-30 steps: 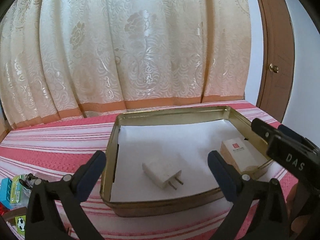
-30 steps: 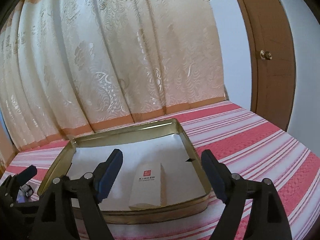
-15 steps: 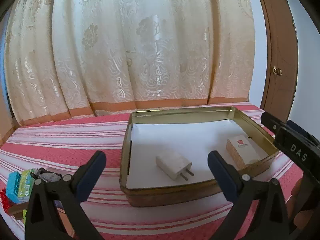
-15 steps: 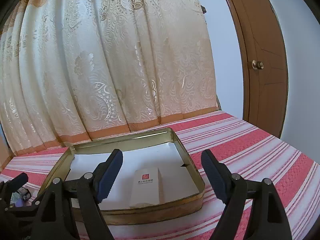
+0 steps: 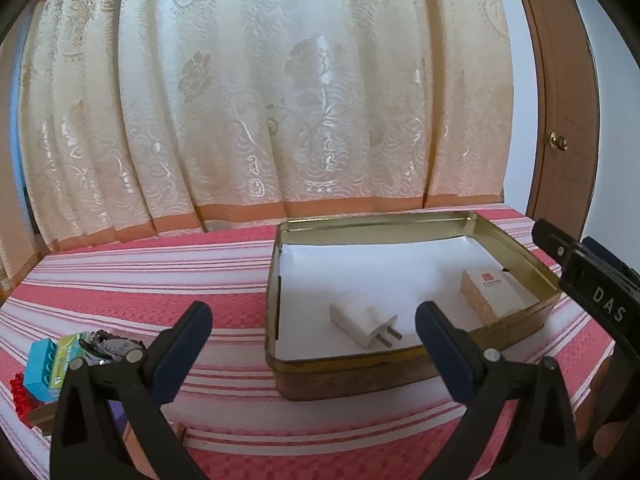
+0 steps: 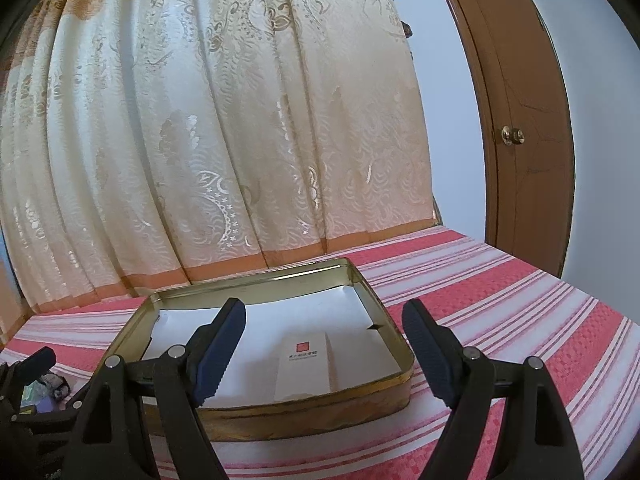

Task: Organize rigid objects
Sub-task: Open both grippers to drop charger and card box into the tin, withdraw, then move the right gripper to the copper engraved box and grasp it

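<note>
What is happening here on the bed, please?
A person with a gripper in each hand is sorting small objects into a gold tin tray on a red striped cover. A white charger plug and a small white box lie inside the tray, apart. The left gripper and right gripper are both open and hold nothing. A pile with blue toy bricks lies to the left, outside the tray.
</note>
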Tool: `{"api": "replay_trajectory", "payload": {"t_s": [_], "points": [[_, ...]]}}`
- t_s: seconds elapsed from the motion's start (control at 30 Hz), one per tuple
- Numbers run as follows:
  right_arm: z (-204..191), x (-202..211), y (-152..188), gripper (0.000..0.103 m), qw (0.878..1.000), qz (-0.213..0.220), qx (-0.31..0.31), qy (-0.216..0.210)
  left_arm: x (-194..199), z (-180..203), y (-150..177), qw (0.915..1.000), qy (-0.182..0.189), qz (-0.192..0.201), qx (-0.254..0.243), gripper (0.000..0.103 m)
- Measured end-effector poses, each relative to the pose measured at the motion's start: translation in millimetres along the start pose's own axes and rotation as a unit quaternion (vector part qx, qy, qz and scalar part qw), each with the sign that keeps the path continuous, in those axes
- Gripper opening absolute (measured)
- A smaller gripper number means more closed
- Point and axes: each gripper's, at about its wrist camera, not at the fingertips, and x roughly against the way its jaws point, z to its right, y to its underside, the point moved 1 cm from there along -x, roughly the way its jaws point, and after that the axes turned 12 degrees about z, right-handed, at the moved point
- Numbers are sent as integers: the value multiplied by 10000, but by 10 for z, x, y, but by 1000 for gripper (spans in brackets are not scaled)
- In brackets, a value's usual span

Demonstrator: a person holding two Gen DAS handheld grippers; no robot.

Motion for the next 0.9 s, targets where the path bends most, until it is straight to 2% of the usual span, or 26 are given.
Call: {"api": "replay_trajectory", "payload": {"t_s": [0.6, 0.9], "points": [[-154, 209, 16, 83, 9998, 95, 133, -79, 160, -230, 61, 9999, -141, 6, 88, 103], [-263, 286, 63, 82, 9996, -72, -63, -258, 236, -420, 87, 9996, -229, 15, 164, 103]]}}
